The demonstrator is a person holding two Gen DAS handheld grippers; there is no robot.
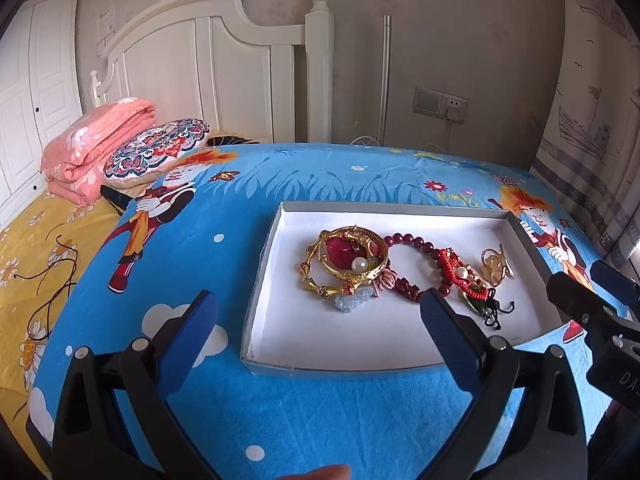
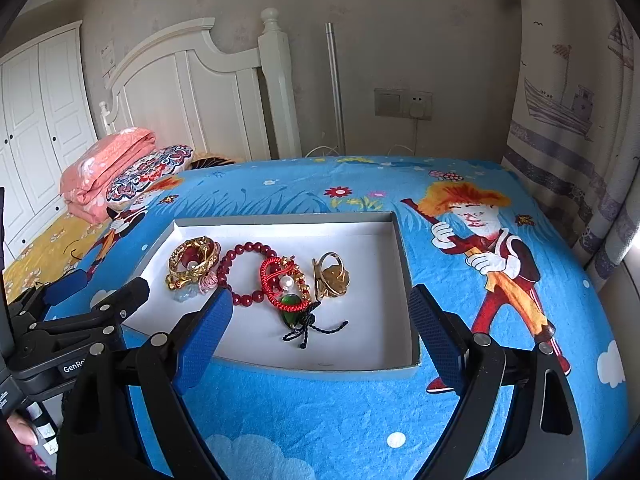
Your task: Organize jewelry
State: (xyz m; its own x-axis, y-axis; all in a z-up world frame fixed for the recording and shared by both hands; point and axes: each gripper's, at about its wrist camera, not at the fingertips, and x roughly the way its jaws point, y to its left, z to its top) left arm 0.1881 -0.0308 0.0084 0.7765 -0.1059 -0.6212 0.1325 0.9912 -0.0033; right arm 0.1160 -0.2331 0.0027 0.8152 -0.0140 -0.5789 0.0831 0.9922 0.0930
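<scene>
A shallow white box lies on the blue cartoon cloth. Inside are gold bangles, a dark red bead bracelet, a red cord bracelet with a green pendant and a gold ring piece. My left gripper is open and empty, just in front of the box's near left side. My right gripper is open and empty above the box's near edge; it also shows in the left wrist view.
The cloth covers a raised surface beside a bed with a yellow sheet. A folded pink quilt and a patterned cushion lie at the left. A curtain hangs at the right. A wall socket is behind.
</scene>
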